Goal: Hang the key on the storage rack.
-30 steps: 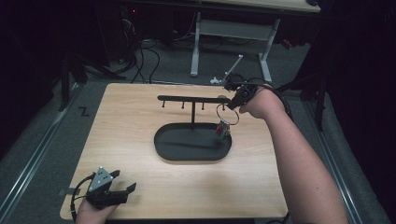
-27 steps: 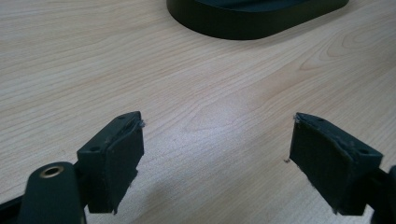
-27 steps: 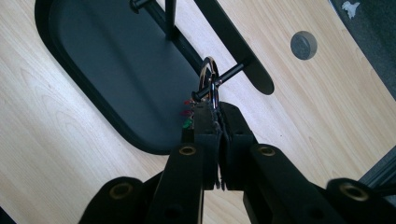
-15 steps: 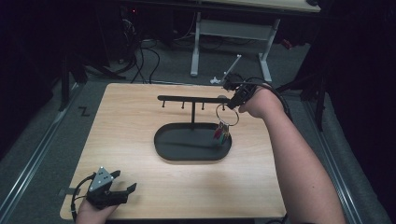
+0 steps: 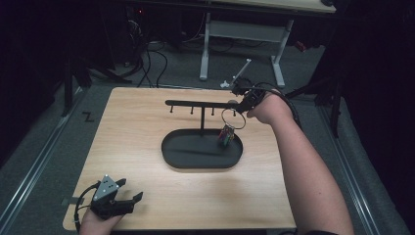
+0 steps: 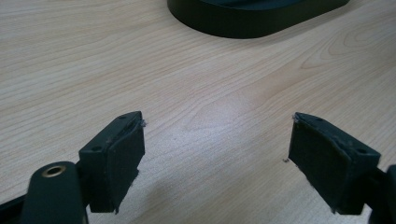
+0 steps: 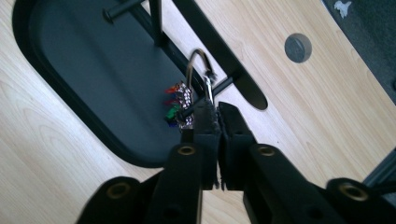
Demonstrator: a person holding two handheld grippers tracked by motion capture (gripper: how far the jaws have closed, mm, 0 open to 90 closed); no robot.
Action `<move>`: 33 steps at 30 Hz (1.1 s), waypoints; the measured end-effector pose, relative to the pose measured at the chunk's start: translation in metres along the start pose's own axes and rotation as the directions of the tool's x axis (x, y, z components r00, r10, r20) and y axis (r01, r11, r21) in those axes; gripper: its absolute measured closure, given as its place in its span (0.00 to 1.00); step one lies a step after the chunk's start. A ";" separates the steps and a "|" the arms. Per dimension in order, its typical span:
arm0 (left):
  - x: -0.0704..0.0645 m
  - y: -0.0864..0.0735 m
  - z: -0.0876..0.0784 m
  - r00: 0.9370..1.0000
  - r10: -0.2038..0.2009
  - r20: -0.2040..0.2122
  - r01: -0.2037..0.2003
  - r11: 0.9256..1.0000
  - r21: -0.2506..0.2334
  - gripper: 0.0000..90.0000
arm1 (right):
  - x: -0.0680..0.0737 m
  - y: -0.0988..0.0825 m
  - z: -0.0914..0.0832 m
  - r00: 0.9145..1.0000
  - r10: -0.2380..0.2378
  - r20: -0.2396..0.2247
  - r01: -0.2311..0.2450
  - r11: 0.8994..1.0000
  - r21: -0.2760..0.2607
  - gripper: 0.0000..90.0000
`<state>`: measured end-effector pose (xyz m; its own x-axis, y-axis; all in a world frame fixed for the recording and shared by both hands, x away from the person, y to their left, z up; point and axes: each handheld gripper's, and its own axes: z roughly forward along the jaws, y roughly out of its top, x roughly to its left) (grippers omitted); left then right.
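Resting at the near left corner of the wooden table (image 5: 147, 122), the left gripper (image 5: 131, 201) lies in the person's left hand (image 5: 95, 224) with its two black jaws spread wide and nothing between them; the left gripper view looks across bare wood grain toward the edge of the black oval tray (image 6: 252, 28). Farther in, at mid-table, that oval tray (image 5: 195, 159) forms the base of a black key stand, whose upright post (image 5: 202, 122) carries a horizontal bar (image 5: 195, 103) with short pegs hanging beneath it. At the bar's right end the right gripper (image 5: 243, 106), held in the person's right hand (image 5: 268, 108) with the forearm reaching in from the lower right, has its jaws pressed together on a silver key ring (image 7: 201, 77). In the high view the key ring (image 5: 233, 119) hangs just below the bar's right end, and a multicoloured fob (image 5: 225, 135) dangles from it above the right part of the tray. The right gripper view shows the ring close against a peg (image 7: 219, 86) of the bar, though whether it is hooked over that peg cannot be told. Beyond the table stand a white desk frame (image 5: 244, 36) and loose cables (image 5: 147, 58) on the dark floor.
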<state>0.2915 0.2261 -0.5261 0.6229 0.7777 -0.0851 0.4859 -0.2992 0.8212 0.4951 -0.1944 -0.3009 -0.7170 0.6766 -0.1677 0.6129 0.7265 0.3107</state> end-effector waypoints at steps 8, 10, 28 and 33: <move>0.000 0.000 0.000 1.000 0.002 -0.001 -0.002 1.000 0.001 0.21 | 0.004 -0.007 -0.007 1.000 0.008 0.023 -0.007 0.999 -0.033 0.88; -0.001 0.001 0.000 1.000 0.007 0.002 -0.007 1.000 0.003 0.21 | 0.005 -0.010 -0.007 1.000 0.008 0.025 -0.007 0.999 -0.037 0.85; -0.001 0.001 0.002 1.000 0.008 -0.008 -0.008 1.000 0.004 0.21 | 0.018 -0.031 0.010 0.995 0.099 0.003 -0.098 0.992 -0.082 0.36; -0.001 0.000 0.003 1.000 0.012 -0.007 -0.012 1.000 0.008 0.21 | 0.024 -0.040 0.018 0.993 0.111 0.041 -0.106 0.988 -0.115 0.28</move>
<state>0.2926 0.2235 -0.5273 0.6239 0.7782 -0.0713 0.4833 -0.3125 0.8178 0.4592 -0.2056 -0.3342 -0.6304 0.7574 -0.1703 0.6429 0.6323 0.4323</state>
